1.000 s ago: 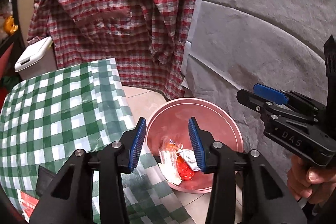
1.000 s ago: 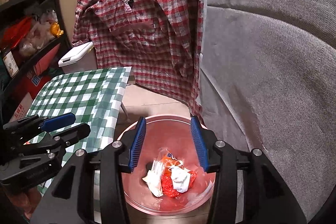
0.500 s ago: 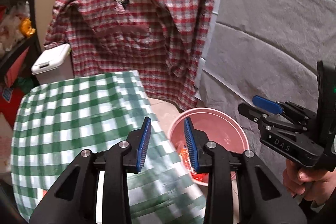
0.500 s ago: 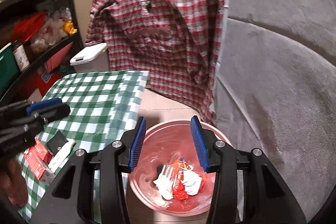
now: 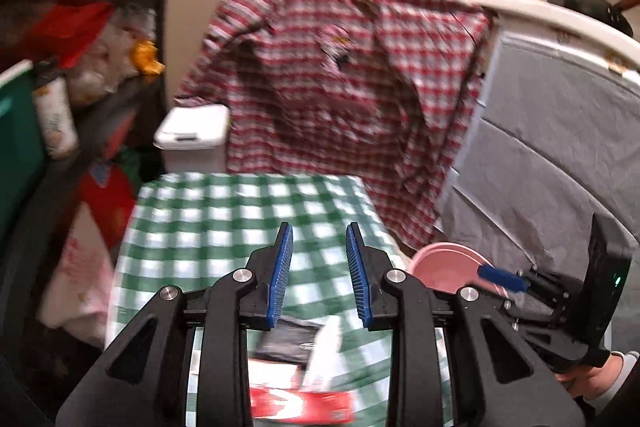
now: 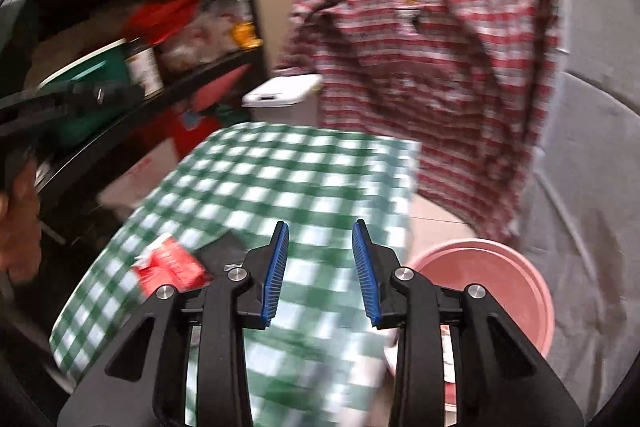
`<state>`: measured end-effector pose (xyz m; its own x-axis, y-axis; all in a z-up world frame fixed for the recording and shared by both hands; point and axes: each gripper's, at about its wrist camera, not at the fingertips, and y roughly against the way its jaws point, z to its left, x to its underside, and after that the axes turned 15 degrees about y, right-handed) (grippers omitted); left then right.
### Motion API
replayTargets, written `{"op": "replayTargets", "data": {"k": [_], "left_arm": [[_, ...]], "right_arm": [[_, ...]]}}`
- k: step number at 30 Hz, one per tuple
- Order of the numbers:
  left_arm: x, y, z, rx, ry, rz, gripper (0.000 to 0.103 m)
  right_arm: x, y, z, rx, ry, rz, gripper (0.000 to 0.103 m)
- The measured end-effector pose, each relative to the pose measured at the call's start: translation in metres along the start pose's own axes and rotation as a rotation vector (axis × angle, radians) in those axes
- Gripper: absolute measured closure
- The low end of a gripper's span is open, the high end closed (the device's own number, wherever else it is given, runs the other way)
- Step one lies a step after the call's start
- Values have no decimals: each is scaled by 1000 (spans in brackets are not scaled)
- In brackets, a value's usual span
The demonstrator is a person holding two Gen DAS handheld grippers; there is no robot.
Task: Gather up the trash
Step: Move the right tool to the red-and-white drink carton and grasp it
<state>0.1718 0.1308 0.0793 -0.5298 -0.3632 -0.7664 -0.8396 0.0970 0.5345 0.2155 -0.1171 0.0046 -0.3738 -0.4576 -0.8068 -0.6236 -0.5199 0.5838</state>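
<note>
My left gripper [image 5: 319, 227] hovers over the green checked table [image 5: 208, 227], its jaws closing with nothing between them. Just below its fingers lie a black packet [image 5: 292, 339], a white wrapper [image 5: 326, 347] and a red packet [image 5: 300, 403], all blurred. My right gripper [image 6: 321, 227] is also above the table [image 6: 288, 171], jaws closing on nothing. A red packet [image 6: 170, 267] and a dark item [image 6: 224, 247] lie to its left. The pink bin [image 6: 500, 279] stands on the floor at the right, trash showing behind the right finger. The left wrist view shows the bin [image 5: 444, 267] and right gripper [image 5: 504, 277].
A red plaid shirt [image 5: 344, 99] hangs from a counter behind the table, with grey cloth [image 5: 552, 155] to its right. A white lidded bin [image 5: 192, 127] stands behind the table. Black shelves [image 6: 132, 39] crowded with goods line the left side. A hand [image 6: 18, 231] shows at the left edge.
Both grippers have swung left and up, away from the pink bin and over the checked table. Their jaws have narrowed. The bin now sits at the lower right of both views.
</note>
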Motion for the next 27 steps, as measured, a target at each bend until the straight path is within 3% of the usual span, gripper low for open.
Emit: {"op": "replayTargets", "data": {"k": [5, 11, 19, 27], "left_arm": [[-10, 28, 51, -64, 5, -21, 75], [-6, 31, 103, -120, 65, 23, 75], [2, 19, 124, -139, 43, 68, 75], [7, 11, 127, -141, 3, 97, 75]], "right_arm": [[-6, -19, 47, -136, 96, 24, 62], [-3, -46, 100, -238, 236, 82, 48], [12, -78, 143, -299, 378, 175, 43], [14, -93, 152, -323, 404, 206, 42]]}}
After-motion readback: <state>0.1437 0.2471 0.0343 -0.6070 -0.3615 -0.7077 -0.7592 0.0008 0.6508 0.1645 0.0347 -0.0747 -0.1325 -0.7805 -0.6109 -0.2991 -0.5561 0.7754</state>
